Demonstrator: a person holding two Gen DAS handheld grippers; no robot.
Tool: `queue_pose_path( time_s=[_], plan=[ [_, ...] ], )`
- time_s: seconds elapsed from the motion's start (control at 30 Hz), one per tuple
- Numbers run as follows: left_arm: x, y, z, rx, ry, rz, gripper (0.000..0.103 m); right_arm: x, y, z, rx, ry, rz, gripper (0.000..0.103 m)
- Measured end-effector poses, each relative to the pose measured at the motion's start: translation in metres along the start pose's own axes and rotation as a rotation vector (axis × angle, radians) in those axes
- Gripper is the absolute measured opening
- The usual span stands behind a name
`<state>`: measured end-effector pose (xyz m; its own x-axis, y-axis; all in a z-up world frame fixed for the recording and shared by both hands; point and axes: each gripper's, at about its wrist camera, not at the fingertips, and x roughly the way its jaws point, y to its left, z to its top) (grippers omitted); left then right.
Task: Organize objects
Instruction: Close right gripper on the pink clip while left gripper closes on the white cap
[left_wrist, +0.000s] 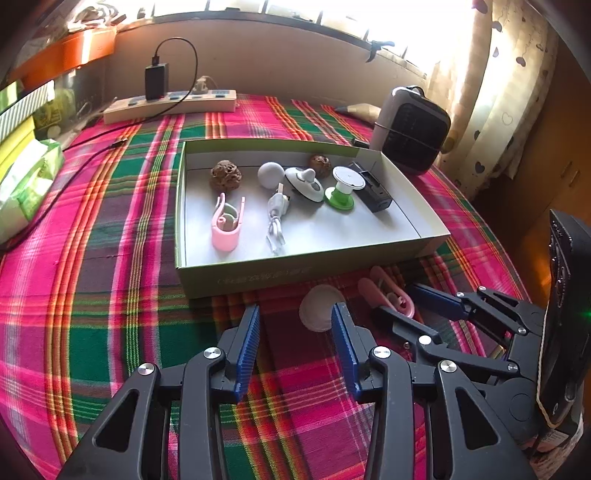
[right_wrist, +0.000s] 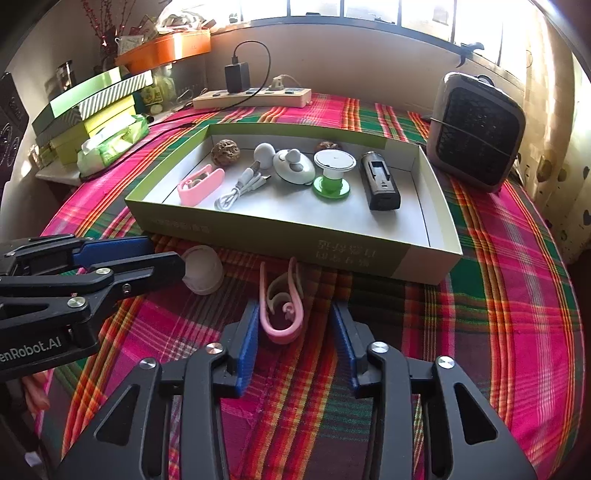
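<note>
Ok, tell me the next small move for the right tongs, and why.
Probably close the right tongs on the pink clip. It lies on the tablecloth between the open fingers, outside the box, and the pads do not seem to press on it yet. A matching clip is already inside.

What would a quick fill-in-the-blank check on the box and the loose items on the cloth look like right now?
1. The pink clip still outside the box lies between the fingers of the ____ tool.
2. The white round cap rests on the ____, in front of the box.
3. The second pink clip already lies inside the ____.
4. The black charger is plugged into the ____.

Missing words: right; tablecloth; box; power strip
</note>
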<state>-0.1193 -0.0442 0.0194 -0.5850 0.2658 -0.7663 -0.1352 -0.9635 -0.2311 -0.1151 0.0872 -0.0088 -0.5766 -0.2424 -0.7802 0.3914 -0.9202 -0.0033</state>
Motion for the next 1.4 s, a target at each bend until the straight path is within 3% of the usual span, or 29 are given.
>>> queue_pose_path(
  time_s=[0.13,0.4,0.97,1.23,1.4],
  plan=[
    [0.006,-0.005,0.003,0.0,0.014,0.008,0.039,-0.001,-0.003,0.0,-0.016,-0.002,0.015,0.025],
    [0.016,-0.015,0.004,0.028,0.045,0.018,0.04,-0.003,-0.014,-0.003,-0.018,-0.004,0.052,0.024],
    [0.02,-0.028,0.003,0.077,0.025,0.094,0.039,-0.004,-0.023,-0.004,-0.016,-0.001,0.085,0.024],
    [0.021,-0.028,0.004,0.077,0.021,0.131,0.027,-0.004,-0.023,-0.004,-0.012,-0.004,0.091,0.024],
    [0.021,-0.027,0.005,0.075,0.02,0.133,0.026,-0.004,-0.024,-0.004,-0.012,-0.004,0.091,0.024]
  ],
)
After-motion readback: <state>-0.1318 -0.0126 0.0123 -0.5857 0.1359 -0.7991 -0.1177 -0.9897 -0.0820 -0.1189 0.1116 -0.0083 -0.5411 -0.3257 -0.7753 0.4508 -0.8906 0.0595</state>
